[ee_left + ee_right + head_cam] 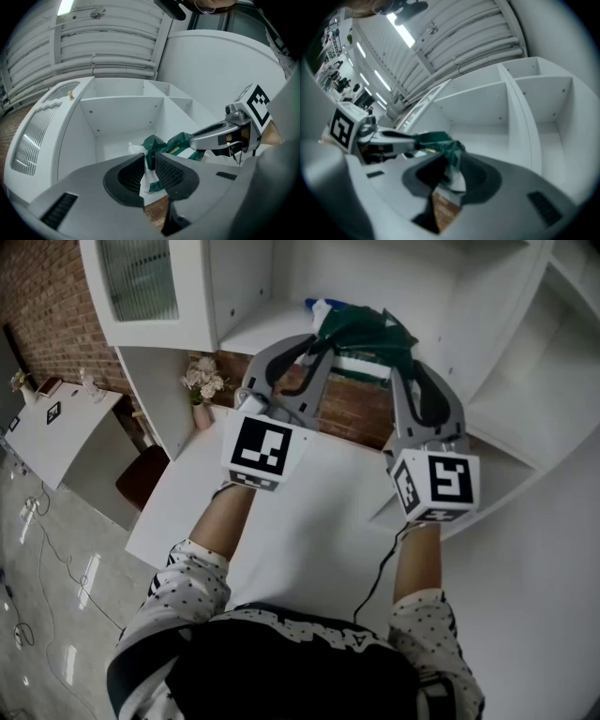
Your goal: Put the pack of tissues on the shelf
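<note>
The pack of tissues [361, 332], dark green with white patches, hangs between both grippers just above the front edge of a white shelf board [267, 329]. My left gripper [314, 345] is shut on the pack's left end; in the left gripper view its jaws [150, 161] pinch the crumpled green and white wrap [152, 145]. My right gripper [410, 360] is shut on the right end, and the right gripper view shows the wrap [450, 147] caught between its jaws [452, 163]. Each gripper appears in the other's view, the right gripper [225, 133] and the left gripper [384, 140].
The white shelf unit has several open compartments [525, 108] and a ribbed glass door [141, 277] at upper left. Below me is a white table [309, 540]. A vase of flowers [202, 385] and a dark red chair [141, 479] stand to the left, by a brick wall [47, 306].
</note>
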Motion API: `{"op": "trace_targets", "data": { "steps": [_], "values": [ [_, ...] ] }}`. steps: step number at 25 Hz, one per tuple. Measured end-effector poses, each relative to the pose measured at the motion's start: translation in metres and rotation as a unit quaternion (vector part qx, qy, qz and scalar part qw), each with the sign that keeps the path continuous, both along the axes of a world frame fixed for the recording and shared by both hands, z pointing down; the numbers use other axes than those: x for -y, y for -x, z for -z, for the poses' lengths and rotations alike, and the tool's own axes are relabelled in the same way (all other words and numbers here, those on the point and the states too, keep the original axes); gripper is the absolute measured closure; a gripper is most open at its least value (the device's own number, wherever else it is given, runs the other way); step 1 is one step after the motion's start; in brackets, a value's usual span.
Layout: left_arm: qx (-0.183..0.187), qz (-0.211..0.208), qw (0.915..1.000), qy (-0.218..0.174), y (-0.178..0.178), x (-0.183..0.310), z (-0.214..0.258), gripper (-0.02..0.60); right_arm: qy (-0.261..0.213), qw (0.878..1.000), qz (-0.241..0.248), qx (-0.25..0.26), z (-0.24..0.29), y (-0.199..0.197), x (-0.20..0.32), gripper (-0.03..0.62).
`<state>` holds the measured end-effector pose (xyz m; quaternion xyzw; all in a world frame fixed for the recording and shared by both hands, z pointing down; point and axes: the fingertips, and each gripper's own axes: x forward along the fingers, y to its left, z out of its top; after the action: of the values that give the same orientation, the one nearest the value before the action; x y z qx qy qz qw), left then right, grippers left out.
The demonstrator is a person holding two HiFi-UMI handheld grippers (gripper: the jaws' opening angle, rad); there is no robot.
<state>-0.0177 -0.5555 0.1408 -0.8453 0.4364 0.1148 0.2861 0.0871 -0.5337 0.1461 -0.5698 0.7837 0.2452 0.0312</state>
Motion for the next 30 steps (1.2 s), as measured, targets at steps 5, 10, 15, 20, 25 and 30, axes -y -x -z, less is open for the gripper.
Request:
{"op": "trace_targets", "data": {
  "steps": [5, 10, 15, 20, 25, 30],
  "values": [
    [0.007, 0.021, 0.9997, 0.005, -0.005, 0.011, -0.002, 0.489, 0.003, 1.000, -0.001, 0.008, -0.001, -0.003, 0.008, 0.476],
    [0.001, 0.027, 0.9995, 0.015, -0.009, 0.017, -0.008, 0.488, 0.006, 1.000, -0.013, 0.008, -0.007, -0.008, 0.013, 0.474],
    [0.012, 0.039, 0.9990, 0.015, -0.012, 0.023, -0.008, 0.488, 0.019, 0.999, -0.031, -0.001, -0.005, -0.010, 0.020, 0.474],
    [0.017, 0.046, 0.9986, 0.018, -0.015, 0.028, -0.006, 0.489, 0.024, 0.998, -0.057, -0.018, -0.004, -0.011, 0.024, 0.474],
    [0.024, 0.051, 0.9982, 0.022, -0.020, 0.035, -0.007, 0.488, 0.020, 0.996, -0.088, -0.030, -0.006, -0.014, 0.028, 0.474],
    [0.034, 0.057, 0.9974, 0.028, -0.024, 0.042, -0.008, 0.485, 0.016, 0.992, -0.114, -0.049, -0.004, -0.015, 0.031, 0.471]
  ]
}}
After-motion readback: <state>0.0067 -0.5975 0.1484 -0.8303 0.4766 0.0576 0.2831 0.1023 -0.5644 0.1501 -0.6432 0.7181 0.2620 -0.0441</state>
